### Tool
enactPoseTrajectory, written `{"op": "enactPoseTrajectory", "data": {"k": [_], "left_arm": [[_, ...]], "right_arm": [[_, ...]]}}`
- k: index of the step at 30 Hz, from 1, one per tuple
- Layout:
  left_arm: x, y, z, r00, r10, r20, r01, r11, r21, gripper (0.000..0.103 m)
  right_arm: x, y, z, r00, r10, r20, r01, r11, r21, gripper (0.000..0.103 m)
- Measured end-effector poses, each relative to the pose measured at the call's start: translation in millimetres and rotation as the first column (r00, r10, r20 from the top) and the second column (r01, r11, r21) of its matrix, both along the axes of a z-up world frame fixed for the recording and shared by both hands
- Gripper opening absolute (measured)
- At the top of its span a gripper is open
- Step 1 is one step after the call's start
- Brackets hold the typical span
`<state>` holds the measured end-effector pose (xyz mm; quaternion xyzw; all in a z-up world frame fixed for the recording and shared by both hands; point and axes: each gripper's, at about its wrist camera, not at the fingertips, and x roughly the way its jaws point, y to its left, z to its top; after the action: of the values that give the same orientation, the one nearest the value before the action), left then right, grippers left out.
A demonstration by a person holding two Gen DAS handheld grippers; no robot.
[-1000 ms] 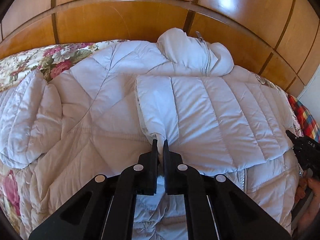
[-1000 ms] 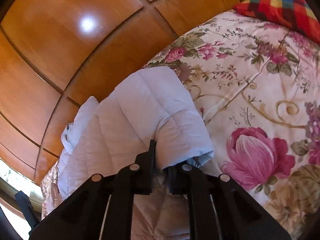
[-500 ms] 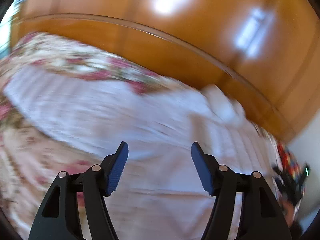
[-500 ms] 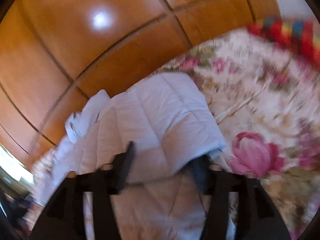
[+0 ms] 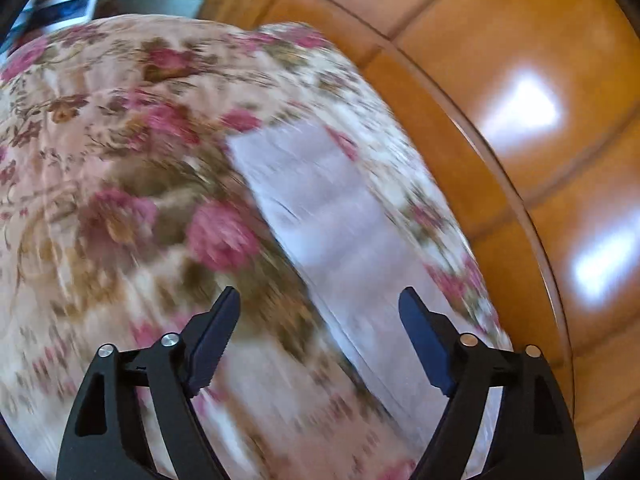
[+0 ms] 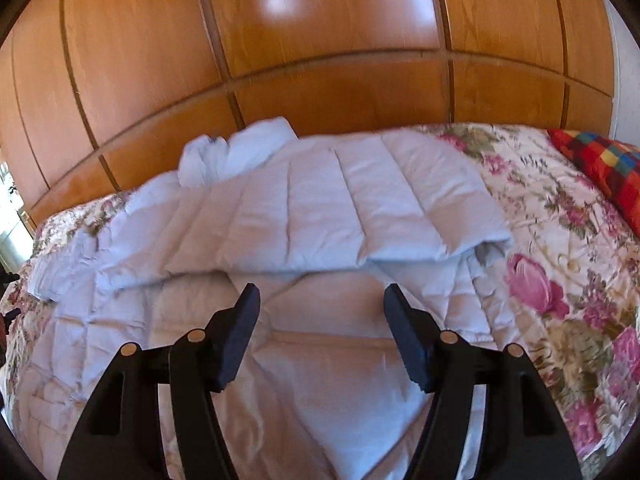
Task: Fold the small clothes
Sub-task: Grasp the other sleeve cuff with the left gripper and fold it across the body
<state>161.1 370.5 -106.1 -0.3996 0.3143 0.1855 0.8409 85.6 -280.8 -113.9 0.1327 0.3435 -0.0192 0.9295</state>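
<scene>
A white quilted puffer jacket (image 6: 320,208) lies on the floral bedspread (image 6: 560,240), its right side folded across the body and its hood (image 6: 236,152) bunched toward the wooden headboard. My right gripper (image 6: 320,304) is open and empty, just above the jacket's lower part. My left gripper (image 5: 320,308) is open and empty over the bedspread (image 5: 100,160). A blurred strip of the white jacket (image 5: 332,220), likely a sleeve, runs between its fingers.
A wooden panelled headboard (image 6: 320,40) stands behind the bed and also shows in the left wrist view (image 5: 540,120). A colourful checked pillow (image 6: 604,164) lies at the far right of the bed. Blurred room furniture (image 5: 72,4) shows at the left view's top left.
Both grippers have let go of the jacket and opened. The left one swung left toward the outstretched white strip. The right one pulled back and now faces the folded jacket squarely.
</scene>
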Motion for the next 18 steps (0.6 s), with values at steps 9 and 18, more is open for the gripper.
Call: {"op": "enactPoseTrajectory", "data": {"k": [9,18], "left_arm": [[30,34,-29,0.999,0.035,-0.008,-0.035,0.999,-0.032,0.057],[55,54,-41,0.999,0.051,-0.017,-0.051,0.998,-0.019,0.014]], "right_arm": [[5,-5,-8,1.0,-0.006,-0.022,0.006,0.999,0.035,0.067],[7,-2,-10,0.999,-0.014,-0.029,0.015,1.0,0.011,0.067]]}}
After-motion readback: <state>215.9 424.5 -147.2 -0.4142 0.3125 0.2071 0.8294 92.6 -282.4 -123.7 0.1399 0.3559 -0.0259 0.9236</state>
